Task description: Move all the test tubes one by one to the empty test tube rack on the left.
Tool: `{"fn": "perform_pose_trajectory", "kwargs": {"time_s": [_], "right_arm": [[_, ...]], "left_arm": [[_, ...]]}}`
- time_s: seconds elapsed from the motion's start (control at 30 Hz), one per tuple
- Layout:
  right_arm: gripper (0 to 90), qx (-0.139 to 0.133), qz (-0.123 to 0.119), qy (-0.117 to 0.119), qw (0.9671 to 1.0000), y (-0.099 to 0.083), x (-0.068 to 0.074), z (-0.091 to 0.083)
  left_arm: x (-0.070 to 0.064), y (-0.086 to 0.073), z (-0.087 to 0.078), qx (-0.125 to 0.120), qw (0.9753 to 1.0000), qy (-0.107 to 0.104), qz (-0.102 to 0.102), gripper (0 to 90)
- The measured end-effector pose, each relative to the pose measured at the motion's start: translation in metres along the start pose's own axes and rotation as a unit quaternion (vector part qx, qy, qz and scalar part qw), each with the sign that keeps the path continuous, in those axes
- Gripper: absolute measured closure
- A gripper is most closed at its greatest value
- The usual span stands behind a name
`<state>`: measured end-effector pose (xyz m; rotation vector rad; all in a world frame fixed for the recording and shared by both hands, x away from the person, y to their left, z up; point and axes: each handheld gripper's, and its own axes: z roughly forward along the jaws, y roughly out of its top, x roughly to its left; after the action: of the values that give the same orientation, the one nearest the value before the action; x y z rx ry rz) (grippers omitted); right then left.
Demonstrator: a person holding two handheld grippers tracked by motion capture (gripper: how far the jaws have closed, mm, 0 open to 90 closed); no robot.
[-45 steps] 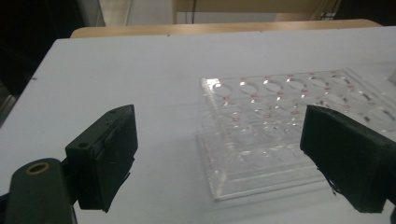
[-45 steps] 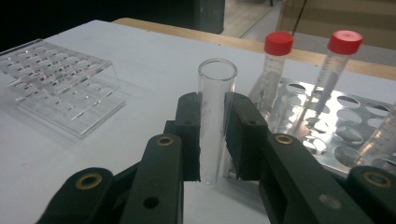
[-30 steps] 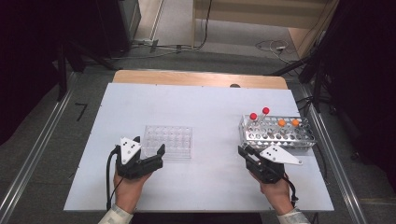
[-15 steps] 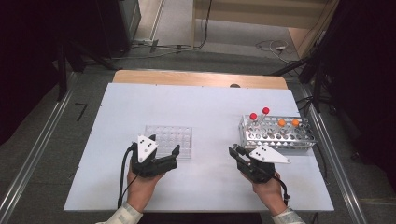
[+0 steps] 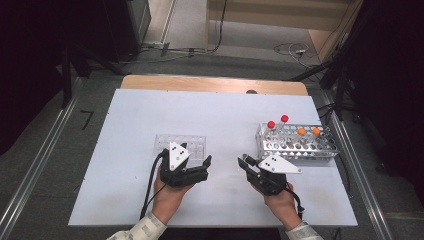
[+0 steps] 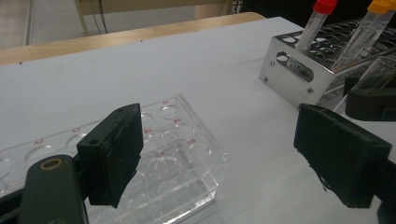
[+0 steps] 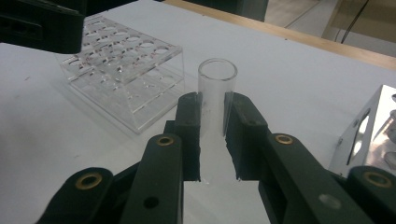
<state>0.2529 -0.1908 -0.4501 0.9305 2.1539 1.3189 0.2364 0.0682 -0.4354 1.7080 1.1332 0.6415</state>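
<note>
My right gripper [image 7: 212, 119] is shut on a clear uncapped tube [image 7: 215, 88], held upright above the white table. In the high view this gripper [image 5: 245, 162] sits left of the metal tube rack [image 5: 300, 148]. The rack holds two red-capped tubes [image 5: 277, 121] and two orange-capped tubes [image 5: 308, 131]. My left gripper [image 6: 229, 149] is open with nothing between its jaws. In the high view it [image 5: 204, 167] lies just in front of the clear plastic well rack [image 5: 180, 142] and points right, toward the other gripper. The left gripper view has the well rack [image 6: 177, 158] under its left jaw.
The white table [image 5: 150, 110] has a wooden strip [image 5: 210, 84] along its far edge. Metal rails run along both sides on the floor. The metal rack [image 6: 299, 74] stands near the table's right edge.
Both hands have drawn in toward the table's middle. The left gripper moved right and turned to point at the right gripper, which shifted left while still holding the tube.
</note>
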Motion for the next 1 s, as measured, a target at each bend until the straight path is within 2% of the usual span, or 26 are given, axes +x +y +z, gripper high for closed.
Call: {"fn": "perform_pose_trajectory", "kwargs": {"time_s": [0.23, 0.4, 0.5, 0.57, 0.73, 0.87, 1.0], "right_arm": [[73.0, 0.001, -0.005, 0.007, 1.0, 0.002, 0.005, 0.005], [73.0, 0.007, -0.008, 0.008, 0.9999, 0.0, 0.009, 0.011], [73.0, 0.008, -0.013, 0.01, 0.9998, 0.0, 0.013, 0.015], [73.0, 0.009, -0.015, 0.012, 0.9998, 0.0, 0.015, 0.017], [73.0, 0.007, -0.021, 0.019, 0.9996, 0.001, 0.021, 0.017], [73.0, 0.005, -0.024, 0.022, 0.9995, 0.002, 0.024, 0.016], [73.0, 0.004, -0.027, 0.023, 0.9994, 0.002, 0.024, 0.016]], "left_arm": [[-0.01, 0.005, 0.004, -0.005, 0.9999, -0.014, 0.008, 18.1], [-0.02, 0.009, 0.008, -0.008, 0.9993, -0.035, 0.009, 20.3], [-0.028, 0.012, 0.01, -0.011, 0.9984, -0.053, 0.016, 22.8], [-0.033, 0.013, 0.011, -0.016, 0.9973, -0.069, 0.019, 28.3], [-0.038, 0.014, 0.014, -0.022, 0.9938, -0.108, 0.018, 49.9], [-0.042, 0.013, 0.019, -0.013, 0.9923, -0.122, 0.018, 51.4], [-0.044, 0.012, 0.022, -0.006, 0.9922, -0.123, 0.021, 55.7]]}}
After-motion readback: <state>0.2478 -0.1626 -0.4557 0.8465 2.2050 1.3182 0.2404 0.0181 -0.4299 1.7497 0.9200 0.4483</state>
